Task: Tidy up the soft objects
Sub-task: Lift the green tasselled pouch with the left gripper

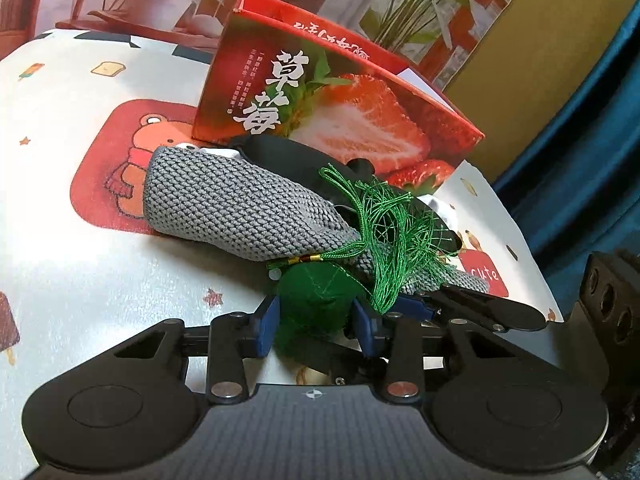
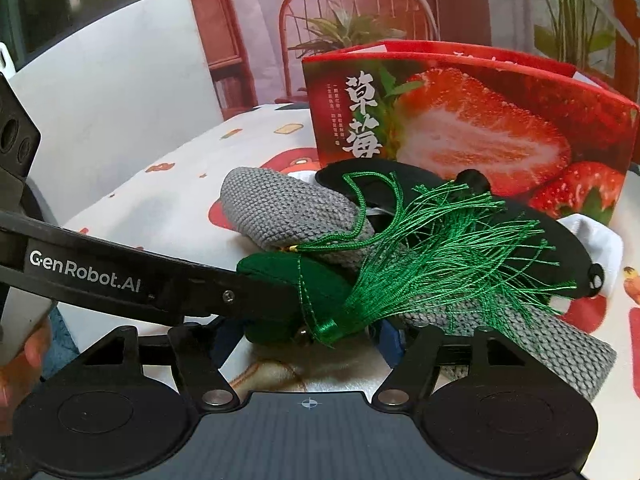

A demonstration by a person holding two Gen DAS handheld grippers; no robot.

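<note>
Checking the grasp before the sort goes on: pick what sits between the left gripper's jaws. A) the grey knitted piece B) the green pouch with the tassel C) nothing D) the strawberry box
B: in the left wrist view the blue pads of the left gripper flank the green pouch on both sides, its tassel draped over the grey knitted piece.

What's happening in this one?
A person works two handheld grippers at a pile of soft things in front of a strawberry box. The left gripper is closed on a green sachet with a tassel, which lies against a grey knitted piece. The right gripper sits open around the same sachet.
</note>
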